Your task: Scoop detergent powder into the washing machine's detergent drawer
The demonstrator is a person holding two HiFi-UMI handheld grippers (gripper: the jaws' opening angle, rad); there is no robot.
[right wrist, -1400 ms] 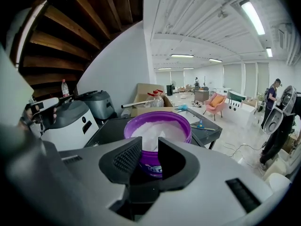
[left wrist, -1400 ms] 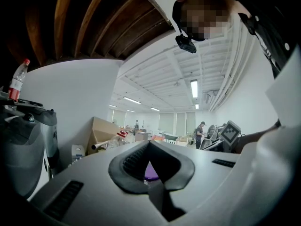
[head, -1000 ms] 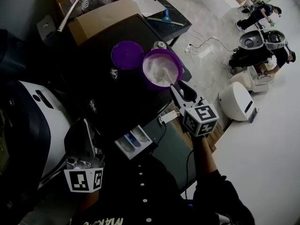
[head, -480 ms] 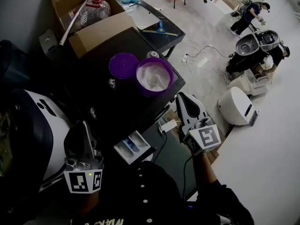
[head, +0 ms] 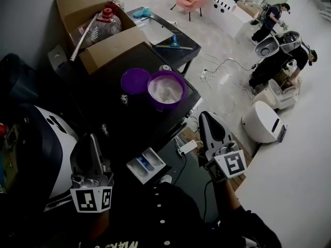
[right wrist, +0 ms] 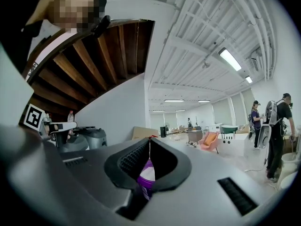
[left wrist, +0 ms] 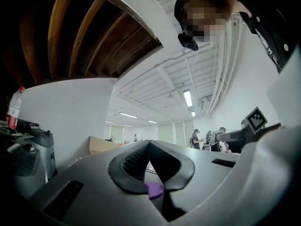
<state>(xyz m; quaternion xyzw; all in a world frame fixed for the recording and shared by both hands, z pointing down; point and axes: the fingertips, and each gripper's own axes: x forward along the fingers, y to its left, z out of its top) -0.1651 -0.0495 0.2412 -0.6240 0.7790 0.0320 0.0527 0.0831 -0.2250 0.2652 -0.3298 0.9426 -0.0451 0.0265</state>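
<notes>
Open over the floor to the right of the right claw. Blocked ahead and to the left of it by the tabletop edge, with the purple tub and its lid standing further on. Hemmed in left of the left claw by a white housing. Passable between both claws, above the detergent drawer.

A black tabletop stretches ahead of both grippers. Just beyond the right gripper, off to its left, stands an open purple tub of white powder. Its purple lid lies flat beside it, touching or nearly so. Powder specks lie scattered ahead of the left gripper — between it and the lid.
</notes>
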